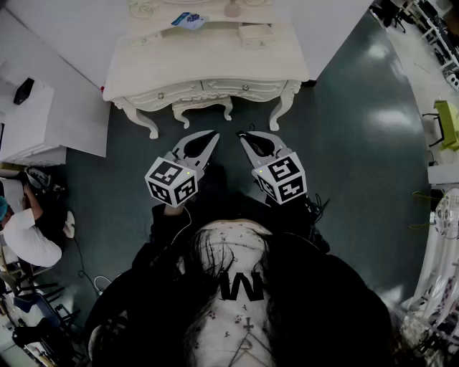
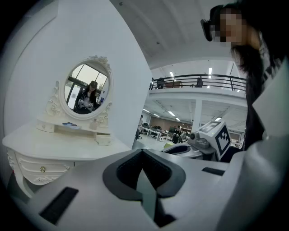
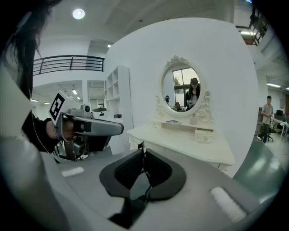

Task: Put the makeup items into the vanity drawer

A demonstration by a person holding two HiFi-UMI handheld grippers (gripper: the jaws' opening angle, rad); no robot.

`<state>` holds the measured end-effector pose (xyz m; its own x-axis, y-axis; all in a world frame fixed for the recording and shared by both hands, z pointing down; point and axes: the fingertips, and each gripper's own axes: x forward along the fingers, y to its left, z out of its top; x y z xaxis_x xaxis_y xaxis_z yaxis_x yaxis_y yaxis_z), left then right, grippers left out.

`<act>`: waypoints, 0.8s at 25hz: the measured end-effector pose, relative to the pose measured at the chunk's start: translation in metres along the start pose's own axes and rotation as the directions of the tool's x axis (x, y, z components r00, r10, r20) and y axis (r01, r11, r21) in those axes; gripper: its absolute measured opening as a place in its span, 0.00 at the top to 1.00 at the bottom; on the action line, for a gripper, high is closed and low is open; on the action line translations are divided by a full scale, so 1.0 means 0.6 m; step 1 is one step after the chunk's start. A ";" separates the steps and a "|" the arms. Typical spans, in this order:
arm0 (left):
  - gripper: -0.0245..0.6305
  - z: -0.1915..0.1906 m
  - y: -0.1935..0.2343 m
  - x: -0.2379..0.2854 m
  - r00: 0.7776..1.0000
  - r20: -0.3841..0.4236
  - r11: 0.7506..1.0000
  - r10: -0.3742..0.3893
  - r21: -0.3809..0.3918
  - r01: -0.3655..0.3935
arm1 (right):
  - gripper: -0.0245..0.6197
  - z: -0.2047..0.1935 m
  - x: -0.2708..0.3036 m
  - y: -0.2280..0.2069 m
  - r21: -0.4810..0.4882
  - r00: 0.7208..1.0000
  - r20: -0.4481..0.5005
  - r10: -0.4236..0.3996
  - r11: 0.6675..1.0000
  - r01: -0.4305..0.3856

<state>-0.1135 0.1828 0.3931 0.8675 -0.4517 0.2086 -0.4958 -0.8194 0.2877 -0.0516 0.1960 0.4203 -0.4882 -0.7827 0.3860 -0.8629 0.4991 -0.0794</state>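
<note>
I think the job has not really begun. The person (image 1: 237, 287) stands on the dark floor (image 1: 344, 136) and faces the cream vanity (image 1: 283, 97), which is at 12 o'clock from them. Both tools are up in the air, well apart from the vanity.

The left tool (image 1: 213, 135) is pressed together at its tip, and its own view shows nothing between the two sides. The right tool (image 1: 242, 135) is pressed together too and holds nothing. They sit side by side, the left one at 11 o'clock from the person and the right one at 1 o'clock. Both tips point at the vanity.

The makeup things are all up on the tabletop (image 1: 158, 64), far at the back by the round mirror (image 3: 182, 86). There is a flat blue and white thing (image 1: 190, 19) at 11 o'clock, a little bottle (image 1: 232, 9) at 12 o'clock and a small cream box (image 1: 255, 33) at 1 o'clock. They are too small to tell just what each one is.

The drawers (image 1: 166, 94) run along the front of the vanity, on its 6 o'clock side, and they look shut.

So nothing is put away yet. What is left is almost everything: step closer, pull a drawer open, then pick up each thing and set it inside.
</note>
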 end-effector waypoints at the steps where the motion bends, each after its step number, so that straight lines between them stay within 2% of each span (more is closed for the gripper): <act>1: 0.96 -0.001 0.000 0.001 1.000 -0.001 1.000 0.000 0.000 0.000 | 0.91 -0.001 0.000 0.000 0.000 1.000 -0.002 0.002 1.000 -0.002; 13: 0.96 -0.005 0.000 0.018 1.000 -0.015 1.000 -0.003 0.000 0.003 | 0.91 -0.009 -0.006 -0.022 0.046 1.000 0.010 -0.005 0.999 0.004; 20: 0.96 -0.001 0.016 0.054 0.999 -0.031 1.000 -0.025 -0.004 0.025 | 0.91 -0.009 0.007 -0.058 0.068 1.000 -0.001 -0.020 0.998 0.020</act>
<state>-0.0901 0.1604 0.4030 0.8778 -0.4201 0.2301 -0.4744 -0.8288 0.2967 -0.0232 0.1774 0.4297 -0.4708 -0.7921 0.3886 -0.8793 0.4571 -0.1337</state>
